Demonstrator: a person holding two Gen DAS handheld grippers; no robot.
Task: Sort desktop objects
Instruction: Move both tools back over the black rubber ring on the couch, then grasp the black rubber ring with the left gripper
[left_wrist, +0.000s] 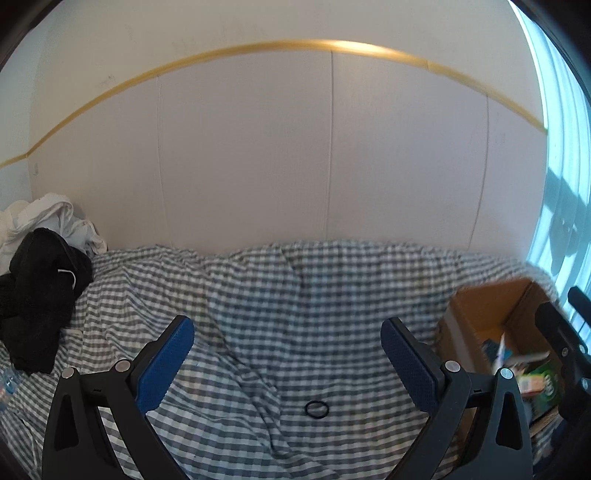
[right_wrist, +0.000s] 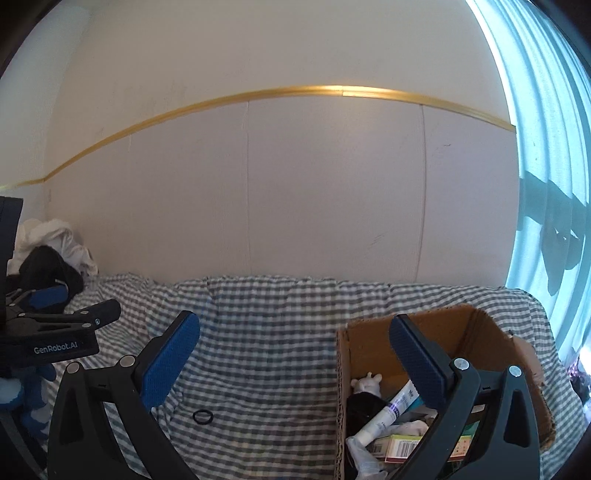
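Both grippers, left gripper (left_wrist: 287, 332) and right gripper (right_wrist: 294, 332), are hovering spread; pinching the flat hair tie (left_wrist: 317, 409) needs fingertips pressed into the checked cloth (left_wrist: 258, 295).

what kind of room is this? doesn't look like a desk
Probably a bedroom or other home room, not an office. The surface is covered by a rumpled checked cloth, with a pile of clothes in the corner, a curtained window at the right and a cardboard box of household odds and ends.

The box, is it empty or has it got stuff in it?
Not empty. The open box holds a tube, small cartons and a little white figure.
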